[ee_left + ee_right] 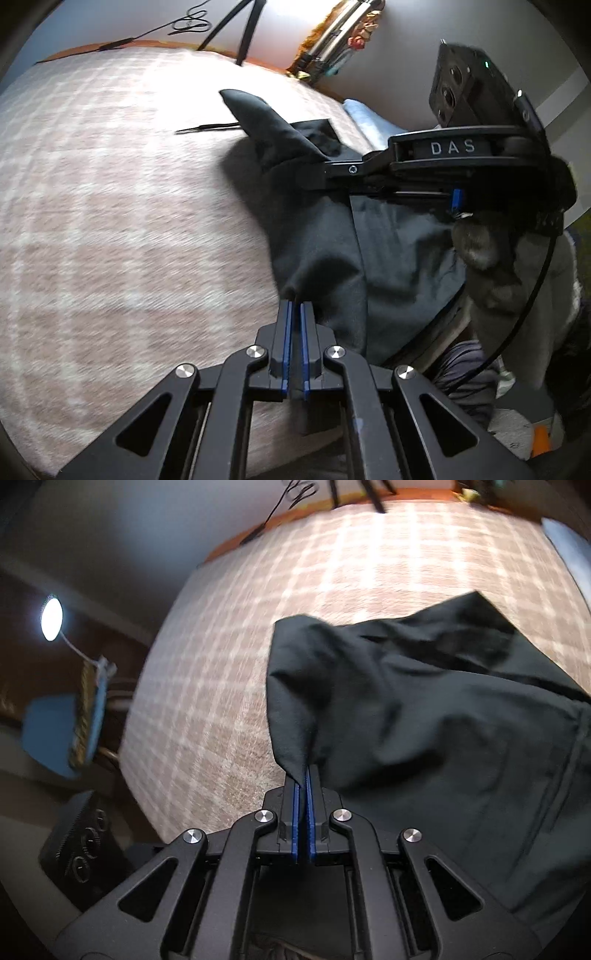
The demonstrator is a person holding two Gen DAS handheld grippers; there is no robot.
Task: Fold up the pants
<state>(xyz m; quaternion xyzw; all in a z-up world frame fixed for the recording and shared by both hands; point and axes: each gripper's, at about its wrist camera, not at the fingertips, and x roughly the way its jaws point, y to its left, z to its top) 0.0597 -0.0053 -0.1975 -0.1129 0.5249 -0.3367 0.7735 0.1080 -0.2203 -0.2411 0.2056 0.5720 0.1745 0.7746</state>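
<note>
The dark grey pants [332, 251] hang lifted above a pink checked bed cover [129, 203]. My left gripper [295, 304] is shut on an edge of the pants, which drape up and to the right from it. My right gripper [325, 166] shows in the left wrist view, side on and higher up, pinching another part of the same edge, with a pants corner sticking up beyond it. In the right wrist view my right gripper [303, 777] is shut on a fold of the pants [424, 720], which spread to the right over the bed cover [295, 590].
A black cord [207, 127] lies on the bed past the pants. Tripod legs [236, 26] stand at the far edge. A light blue pillow [369, 118] lies at the right. A lamp [51, 618] and a black device [77, 845] are left of the bed.
</note>
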